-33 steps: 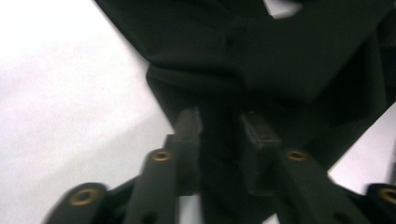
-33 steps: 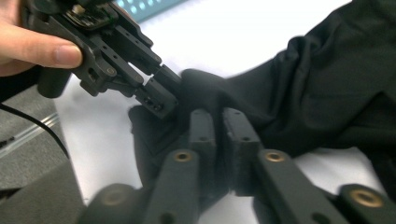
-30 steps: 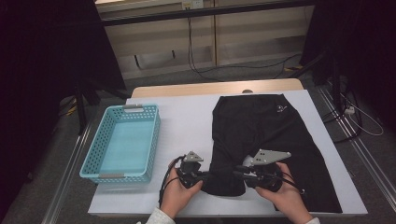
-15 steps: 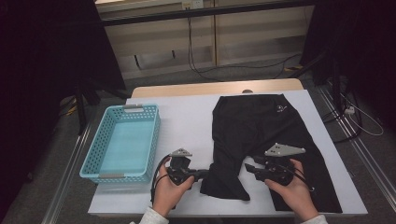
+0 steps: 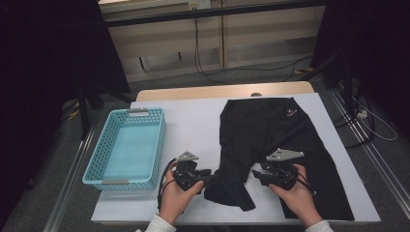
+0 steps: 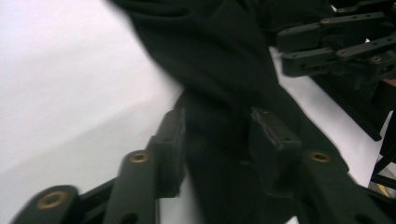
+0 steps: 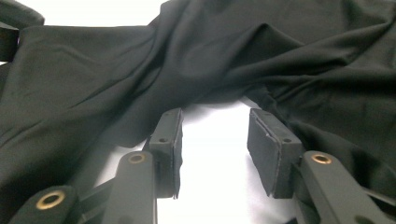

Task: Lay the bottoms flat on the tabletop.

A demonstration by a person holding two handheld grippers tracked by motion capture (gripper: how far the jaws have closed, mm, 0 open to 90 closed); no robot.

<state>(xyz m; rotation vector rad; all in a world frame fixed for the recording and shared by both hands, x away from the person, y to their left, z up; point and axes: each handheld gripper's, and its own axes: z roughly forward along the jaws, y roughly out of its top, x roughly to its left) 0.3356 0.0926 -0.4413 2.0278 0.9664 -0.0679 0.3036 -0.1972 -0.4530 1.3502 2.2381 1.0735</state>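
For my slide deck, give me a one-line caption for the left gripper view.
Left tool open astride a fold of the black trousers on the white table.

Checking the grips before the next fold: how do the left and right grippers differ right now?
The left gripper has a fold of the black fabric garment between its jaws, which have just opened; the right gripper has bare white table cover between its jaws. The left sits at the garment's outer edge, the right between its two legs. Both stand partly open, gripping nothing.
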